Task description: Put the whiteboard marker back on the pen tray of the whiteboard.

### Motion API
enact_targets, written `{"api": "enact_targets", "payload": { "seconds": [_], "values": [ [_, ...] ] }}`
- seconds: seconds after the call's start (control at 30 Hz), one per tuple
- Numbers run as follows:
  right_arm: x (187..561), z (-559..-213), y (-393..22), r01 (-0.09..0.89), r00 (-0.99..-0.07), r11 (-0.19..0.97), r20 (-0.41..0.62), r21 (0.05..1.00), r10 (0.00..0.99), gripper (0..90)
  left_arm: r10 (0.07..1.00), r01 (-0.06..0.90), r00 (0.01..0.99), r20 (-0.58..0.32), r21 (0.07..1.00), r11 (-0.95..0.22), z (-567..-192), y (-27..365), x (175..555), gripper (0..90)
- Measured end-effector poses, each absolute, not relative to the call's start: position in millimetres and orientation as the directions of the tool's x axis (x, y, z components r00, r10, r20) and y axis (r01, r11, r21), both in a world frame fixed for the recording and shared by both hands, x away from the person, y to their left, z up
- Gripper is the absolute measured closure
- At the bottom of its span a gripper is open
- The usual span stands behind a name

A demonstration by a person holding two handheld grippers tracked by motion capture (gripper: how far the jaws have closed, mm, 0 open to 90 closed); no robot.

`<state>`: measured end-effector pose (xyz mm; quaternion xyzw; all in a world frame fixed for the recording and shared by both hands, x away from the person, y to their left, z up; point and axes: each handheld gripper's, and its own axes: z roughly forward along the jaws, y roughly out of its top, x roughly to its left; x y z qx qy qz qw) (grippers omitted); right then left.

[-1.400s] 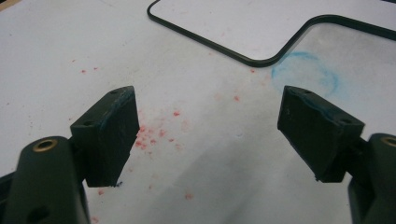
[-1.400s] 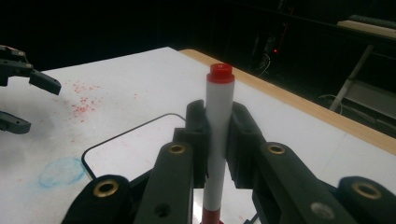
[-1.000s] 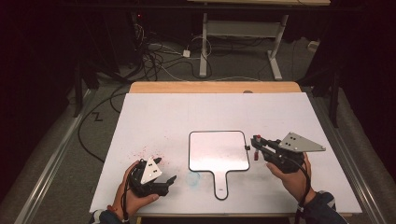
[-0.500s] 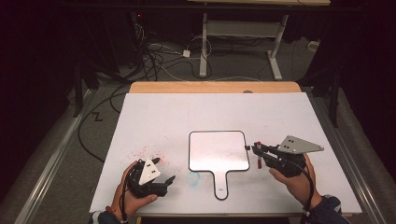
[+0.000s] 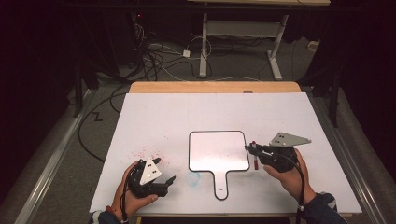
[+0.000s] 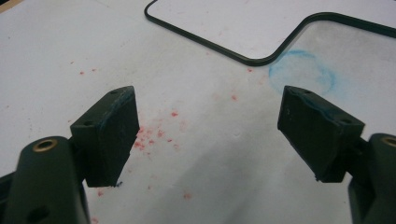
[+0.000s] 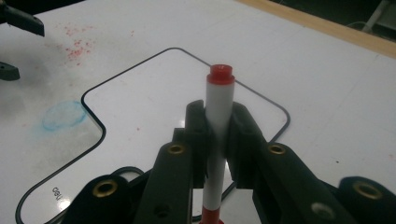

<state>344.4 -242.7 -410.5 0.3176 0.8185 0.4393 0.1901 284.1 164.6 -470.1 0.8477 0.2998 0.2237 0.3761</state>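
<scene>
Resting at about 7 o'clock on the white counter (image 5: 140, 121), the left claw (image 6: 208, 133) stands spread and empty over red specks (image 5: 148, 153), a blue smudged ring (image 6: 302, 74) just past its tips. At centre lies the paddle-shaped whiteboard (image 5: 218, 150), blank, handle toward 6 o'clock, nothing on it. At about 4 o'clock, just beside the board's right edge, the right claw (image 5: 253, 148) pinches a red-ended marker (image 7: 218, 107) crosswise, long axis near upright. Judged: the right hand is nearer; the board lies toward 9 o'clock from the marker.
</scene>
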Motion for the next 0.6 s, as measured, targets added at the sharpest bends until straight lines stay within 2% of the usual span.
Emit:
{"api": "enact_targets", "payload": {
  "seconds": [0.2,0.6],
  "values": [
    [359.2,-421.0,-234.4,0.377,-0.726,0.406,-0.006,0.832,0.687,80.8,0.674,0.342,0.722,0.154,0.768,-0.542,-471.0,164.6,284.7,19.7],
    [398.0,-444.4,-235.6,0.462,-0.665,0.313,0.090,0.830,0.741,77.9,0.675,0.349,0.719,0.162,0.756,-0.554,-472.7,163.4,285.8,19.7]
  ]
}}
